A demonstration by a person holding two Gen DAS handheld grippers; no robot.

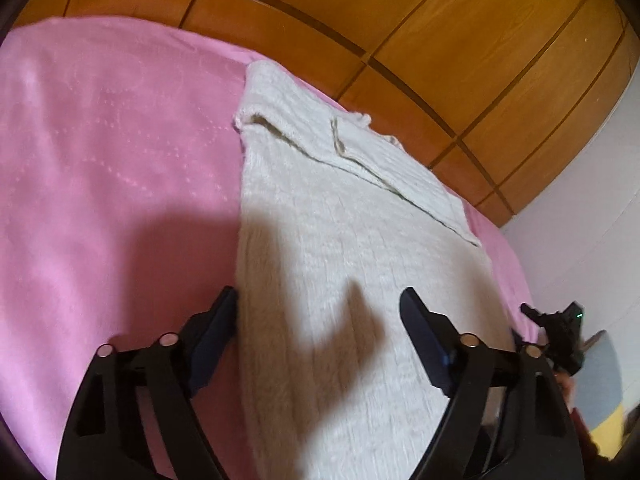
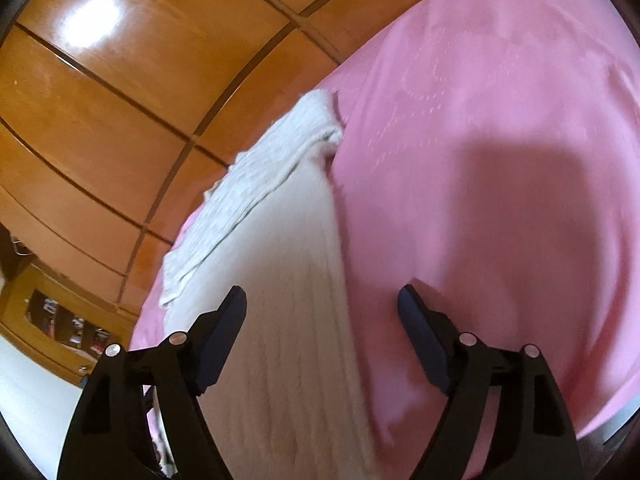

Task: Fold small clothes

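The left gripper [image 1: 318,300] and right gripper [image 2: 322,300] both gape wide, gripping nothing. Each straddles one long edge of the white knit [image 1: 340,200], which lies flat on the pink bed [image 1: 100,160], running lengthwise away from the fingers toward the bed's far edge by the wardrobe [image 1: 440,40].

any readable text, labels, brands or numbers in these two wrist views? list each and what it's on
None readable.
White knit garment: no tag or print in view.
Pink bed cover: faint dotted pattern only, no lettering.
Wooden wardrobe panels: plain, no markings.
Small items on the wooden shelf: may carry labels, too small and blurred to read.
Left gripper and right gripper: no lettering visible; a tiny green light on the right gripper seen in the left wrist view, no text.
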